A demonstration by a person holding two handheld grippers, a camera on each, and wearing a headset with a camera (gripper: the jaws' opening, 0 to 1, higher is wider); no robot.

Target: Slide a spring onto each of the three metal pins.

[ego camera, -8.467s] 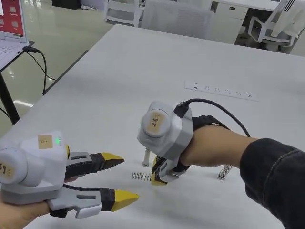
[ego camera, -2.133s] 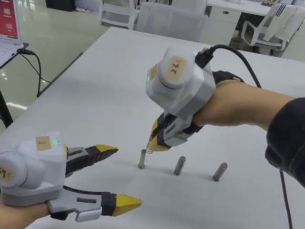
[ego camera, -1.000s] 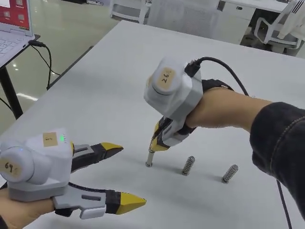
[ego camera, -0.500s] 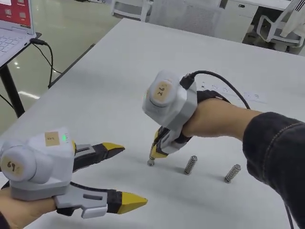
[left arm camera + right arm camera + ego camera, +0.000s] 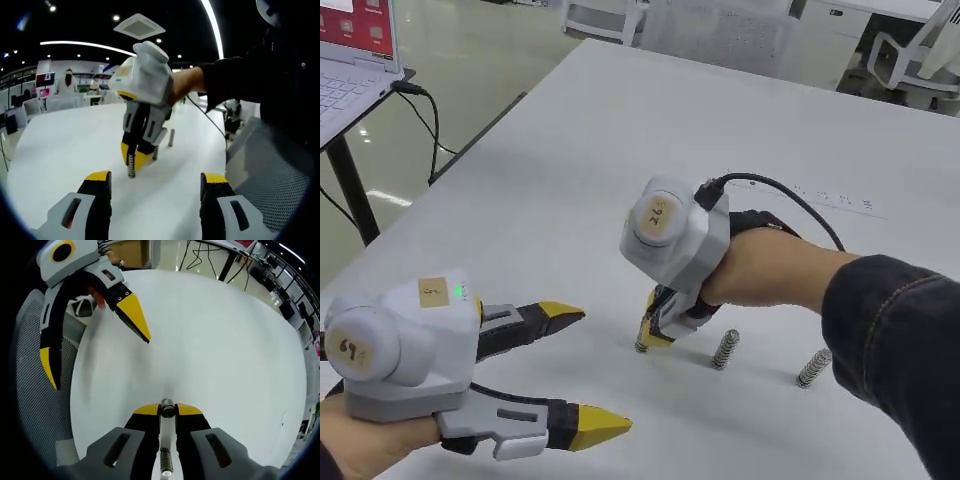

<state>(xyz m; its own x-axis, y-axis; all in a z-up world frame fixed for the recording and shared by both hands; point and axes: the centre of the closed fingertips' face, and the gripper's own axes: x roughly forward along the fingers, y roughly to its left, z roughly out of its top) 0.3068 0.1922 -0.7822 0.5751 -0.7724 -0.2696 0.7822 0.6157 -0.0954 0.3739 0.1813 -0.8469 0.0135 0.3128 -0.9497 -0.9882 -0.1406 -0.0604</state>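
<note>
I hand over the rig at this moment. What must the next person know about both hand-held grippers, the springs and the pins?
Left hand-held gripper: open, holds nothing, hovers over the table.
Right hand-held gripper: shut on the third spring, which is threaded on the last pin.
Done: middle spring and end spring are on their pins.
Left: release the third spring and check that it sits fully down.
</note>
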